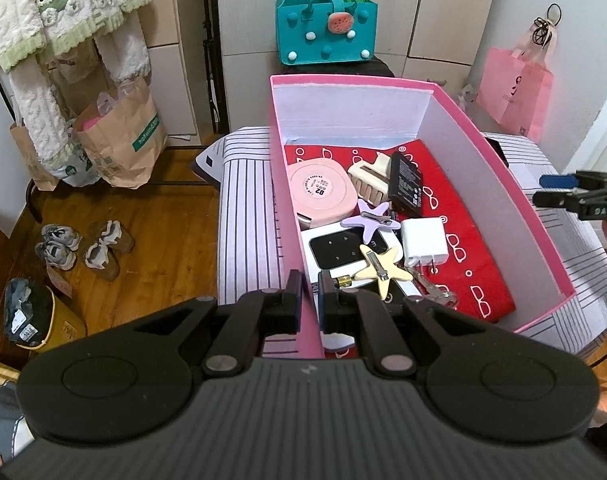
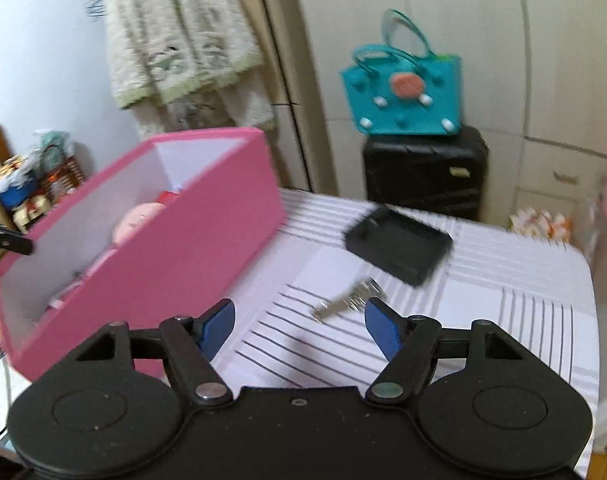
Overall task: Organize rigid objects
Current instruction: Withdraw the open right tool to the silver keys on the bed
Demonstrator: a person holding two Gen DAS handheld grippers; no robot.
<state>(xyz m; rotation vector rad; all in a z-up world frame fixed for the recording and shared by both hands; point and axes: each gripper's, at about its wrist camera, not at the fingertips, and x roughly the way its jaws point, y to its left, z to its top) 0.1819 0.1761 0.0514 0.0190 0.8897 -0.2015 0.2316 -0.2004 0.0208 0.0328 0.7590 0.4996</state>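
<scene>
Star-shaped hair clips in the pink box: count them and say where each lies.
2. The purple star clip lies mid-box beside the round pink case; the cream star clip lies nearer the camera, overlapping the white device. Others may be hidden underneath.

Pink box (image 1: 499,152); red lining (image 1: 475,248); striped cloth (image 2: 503,280); possibly black tray (image 2: 399,244).

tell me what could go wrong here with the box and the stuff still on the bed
1. The left gripper is clamped on the near wall of the pink box; a tug could tip it and spill the piled things, like the yellow star clip.
2. The right gripper is open and empty, and its view is blurred; it may overshoot the keys lying flat on the striped sheet.
3. The black tray sits close behind the keys, so a wide grab could knock it.
</scene>
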